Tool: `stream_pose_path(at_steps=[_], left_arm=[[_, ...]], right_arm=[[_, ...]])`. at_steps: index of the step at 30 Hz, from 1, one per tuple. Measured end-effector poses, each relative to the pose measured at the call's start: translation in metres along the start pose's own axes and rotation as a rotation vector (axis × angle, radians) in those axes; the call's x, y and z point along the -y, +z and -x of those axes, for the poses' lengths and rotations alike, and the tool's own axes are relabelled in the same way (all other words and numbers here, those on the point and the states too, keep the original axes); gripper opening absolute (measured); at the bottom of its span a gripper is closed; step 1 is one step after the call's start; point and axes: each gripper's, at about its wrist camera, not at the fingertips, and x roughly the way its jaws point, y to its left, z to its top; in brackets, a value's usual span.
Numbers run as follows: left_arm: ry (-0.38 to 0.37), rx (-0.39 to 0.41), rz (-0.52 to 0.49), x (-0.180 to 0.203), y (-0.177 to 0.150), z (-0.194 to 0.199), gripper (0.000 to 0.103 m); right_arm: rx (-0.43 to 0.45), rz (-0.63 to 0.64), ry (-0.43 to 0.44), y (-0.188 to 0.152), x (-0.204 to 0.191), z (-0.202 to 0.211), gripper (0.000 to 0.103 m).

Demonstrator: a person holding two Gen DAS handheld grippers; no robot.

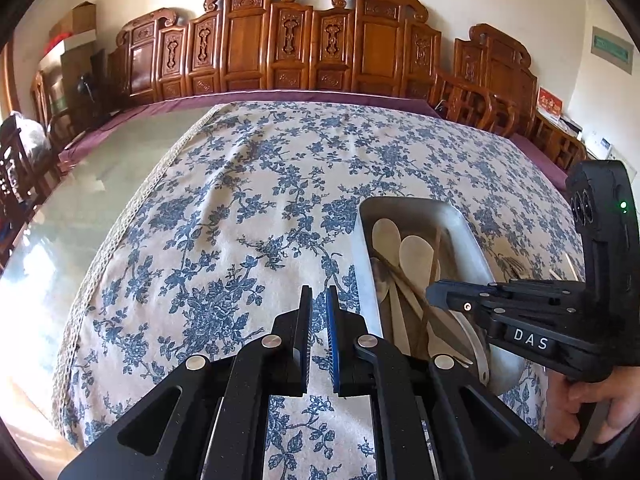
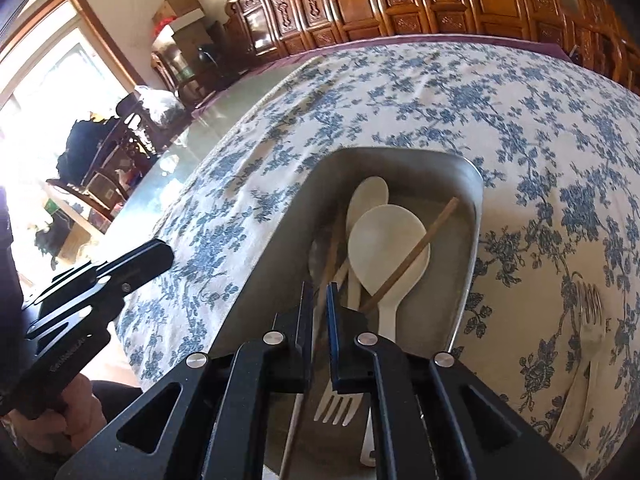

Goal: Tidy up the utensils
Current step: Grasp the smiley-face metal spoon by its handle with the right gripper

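Observation:
A metal tray (image 1: 365,248) (image 2: 477,216) on the flowered cloth holds two white spoons (image 2: 388,240), brown chopsticks (image 2: 420,248) and a white fork (image 2: 337,407). My right gripper (image 2: 320,286) hangs over the near end of the tray, its jaws almost together. One chopstick and the fork's handle run in line with the slit; I cannot tell whether the pads touch either. From the left wrist view the right gripper (image 1: 431,293) points across the tray. My left gripper (image 1: 319,292) is shut on nothing above the cloth, left of the tray. A metal fork (image 2: 592,312) (image 1: 517,266) lies on the cloth right of the tray.
Pale sticks (image 1: 570,266) lie on the cloth behind the right gripper. Bare glass tabletop (image 1: 120,184) runs along the cloth's left edge. Carved wooden benches (image 1: 280,48) line the far wall, with chairs (image 2: 120,148) at the left. A hand (image 1: 600,404) holds the right gripper's handle.

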Motion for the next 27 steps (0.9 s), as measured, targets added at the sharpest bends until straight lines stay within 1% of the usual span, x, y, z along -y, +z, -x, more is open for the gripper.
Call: stream_pose_path(at_steps=[4,8,10,13,14,16,23,27], left_arm=[[-0.015,-0.001,-0.002,0.005,0.0,0.0,0.006],[-0.046,0.007,-0.006,0.018,0.002,0.003,0.006],[-0.06,0.016,-0.013,0.027,0.002,0.004,0.016],[-0.09,0.019,-0.031,0.042,0.003,0.005,0.018],[-0.097,0.021,-0.038,0.046,0.003,0.006,0.018],[-0.104,0.021,-0.057,0.057,0.001,0.006,0.018],[-0.141,0.006,-0.107,0.091,-0.006,0.002,0.018],[-0.169,-0.008,-0.127,0.108,-0.011,0.001,0.018]], right_arm=[[0.023,0.039,-0.019,0.0,-0.002,0.012,0.01],[0.07,0.074,-0.069,-0.006,0.005,0.04,0.01],[0.091,0.091,-0.106,-0.011,0.011,0.055,0.01],[0.112,0.116,-0.168,-0.019,0.025,0.076,0.01],[0.118,0.126,-0.201,-0.024,0.032,0.085,0.01],[0.117,0.124,-0.24,-0.031,0.047,0.096,0.01],[0.103,0.046,-0.363,-0.058,0.11,0.125,0.01],[0.074,0.026,-0.389,-0.068,0.132,0.122,0.015]])
